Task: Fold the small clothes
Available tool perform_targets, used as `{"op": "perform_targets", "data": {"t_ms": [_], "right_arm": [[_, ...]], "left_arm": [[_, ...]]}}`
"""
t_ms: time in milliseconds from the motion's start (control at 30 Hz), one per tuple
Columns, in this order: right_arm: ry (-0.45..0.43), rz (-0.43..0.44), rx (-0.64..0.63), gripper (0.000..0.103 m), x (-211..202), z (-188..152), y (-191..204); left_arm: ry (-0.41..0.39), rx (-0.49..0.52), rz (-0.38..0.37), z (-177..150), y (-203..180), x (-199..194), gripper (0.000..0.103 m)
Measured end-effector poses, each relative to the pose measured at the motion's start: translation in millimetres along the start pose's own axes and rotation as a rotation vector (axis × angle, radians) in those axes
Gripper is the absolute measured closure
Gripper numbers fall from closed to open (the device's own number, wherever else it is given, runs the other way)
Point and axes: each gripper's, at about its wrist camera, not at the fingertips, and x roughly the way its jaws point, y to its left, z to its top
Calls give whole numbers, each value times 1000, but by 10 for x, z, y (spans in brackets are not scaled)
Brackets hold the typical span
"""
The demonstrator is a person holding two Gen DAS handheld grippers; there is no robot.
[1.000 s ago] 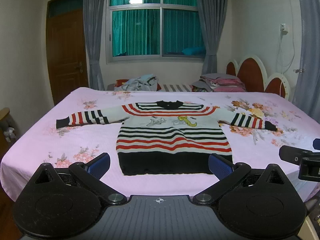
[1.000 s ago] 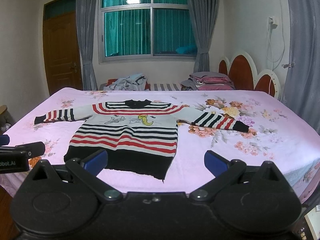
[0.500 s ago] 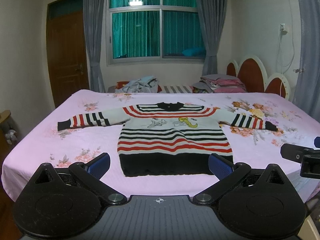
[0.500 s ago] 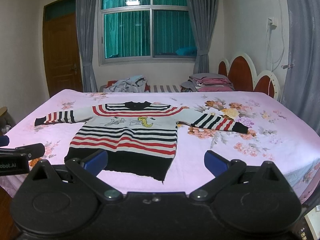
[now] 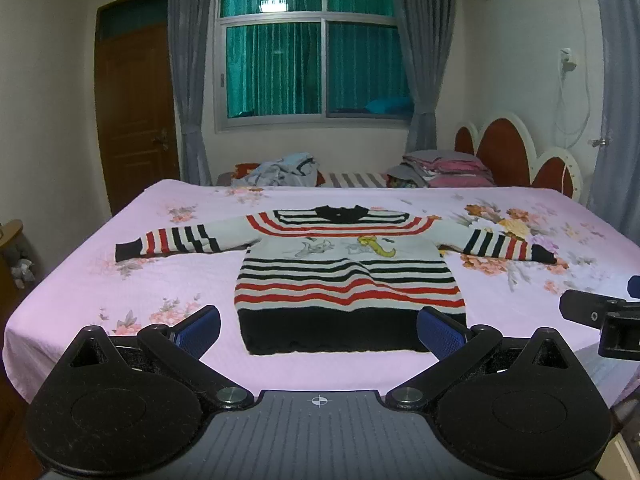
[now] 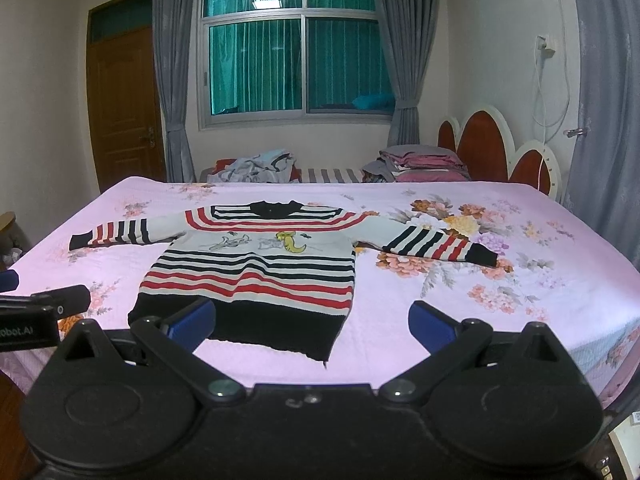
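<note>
A small striped sweater (image 5: 348, 276) (image 6: 256, 276), white with red and black bands and a black hem, lies flat on the pink floral bedspread (image 5: 120, 280) (image 6: 520, 280), both sleeves spread sideways. My left gripper (image 5: 318, 330) hovers open in front of the hem, holding nothing. My right gripper (image 6: 312, 324) is also open and empty, in front of the hem's right corner. The right gripper shows at the right edge of the left wrist view (image 5: 600, 320); the left gripper shows at the left edge of the right wrist view (image 6: 40, 312).
Loose clothes (image 5: 284, 168) and folded bedding (image 5: 444, 168) pile up beyond the bed's far edge. A scalloped headboard (image 5: 516, 156) stands at the right. A wooden door (image 5: 136, 112) and a curtained window (image 5: 316, 44) fill the back wall.
Both grippers have drifted slightly, so the sweater sits a little lower and nearer in each view. The jaws stay open and the sweater has not moved.
</note>
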Motion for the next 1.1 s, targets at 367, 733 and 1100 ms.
{"op": "perform_targets", "data": {"t_ms": [367, 733, 1100], "right_arm": [[2, 6, 19, 0, 4, -18, -24], [19, 10, 36, 0, 145, -7, -15], [56, -7, 43, 0, 656, 110, 91]], "left_arm": [[-1, 15, -1, -3, -14, 17, 0], [10, 19, 8, -19, 52, 100, 0], [52, 29, 9, 89, 169, 652, 0]]}}
